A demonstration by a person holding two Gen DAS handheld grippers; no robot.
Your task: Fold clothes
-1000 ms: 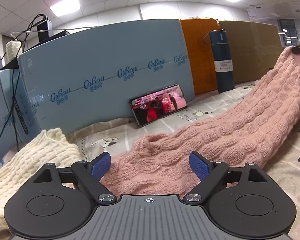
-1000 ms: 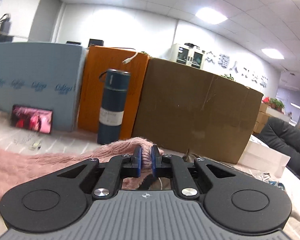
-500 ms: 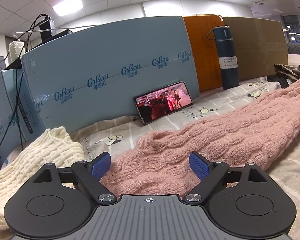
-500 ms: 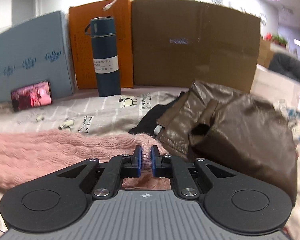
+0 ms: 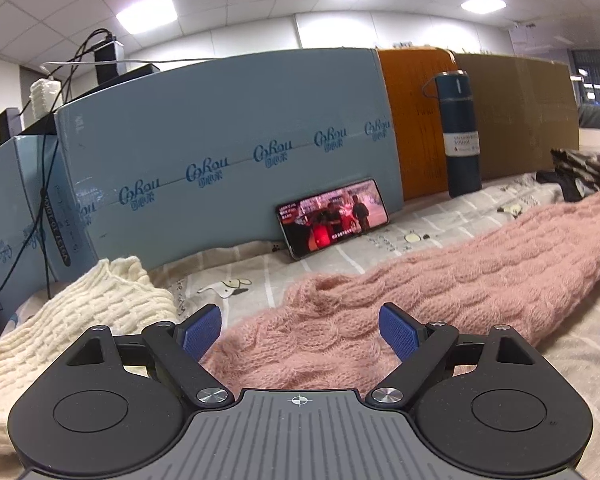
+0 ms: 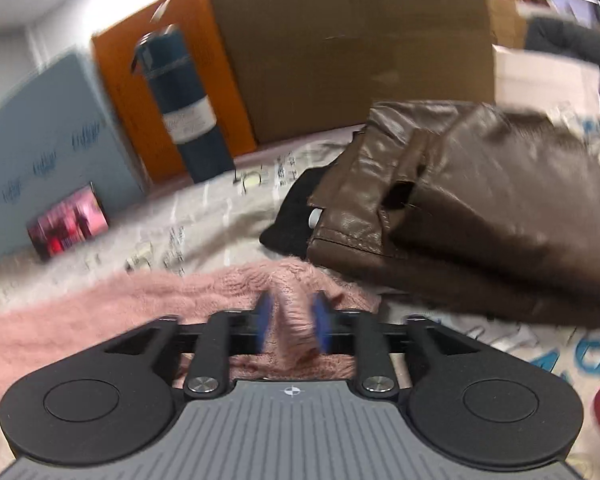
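Pink cable-knit fabric, the pink sweater (image 5: 440, 280), lies stretched across the patterned bedsheet (image 5: 428, 220), running from the near centre to the far right in the left wrist view. The left gripper (image 5: 300, 332) sits low over the near end of this sweater with its blue pads spread wide apart; nothing is held between them. Only this view shows the cream knit garment (image 5: 80, 320) bunched to the left, just beside the sweater, and the cables (image 5: 44, 152) hanging at the far left.

The right wrist view is motion-blurred. The right gripper (image 6: 292, 324) has its pads (image 6: 265, 322) partly apart, with a fold of the sweater's other end (image 6: 100, 316) standing between them; whether the pads grip the fabric cannot be determined. Only this view shows clearly the brown leather jacket (image 6: 480, 208) heaped just beyond the sweater's end, over a black item (image 6: 292, 216).

Both views show the phone (image 5: 332, 218) leaning against the blue panel (image 5: 220, 128), the dark blue bottle (image 5: 460, 136) upright, and the cardboard box (image 6: 360, 48) behind.
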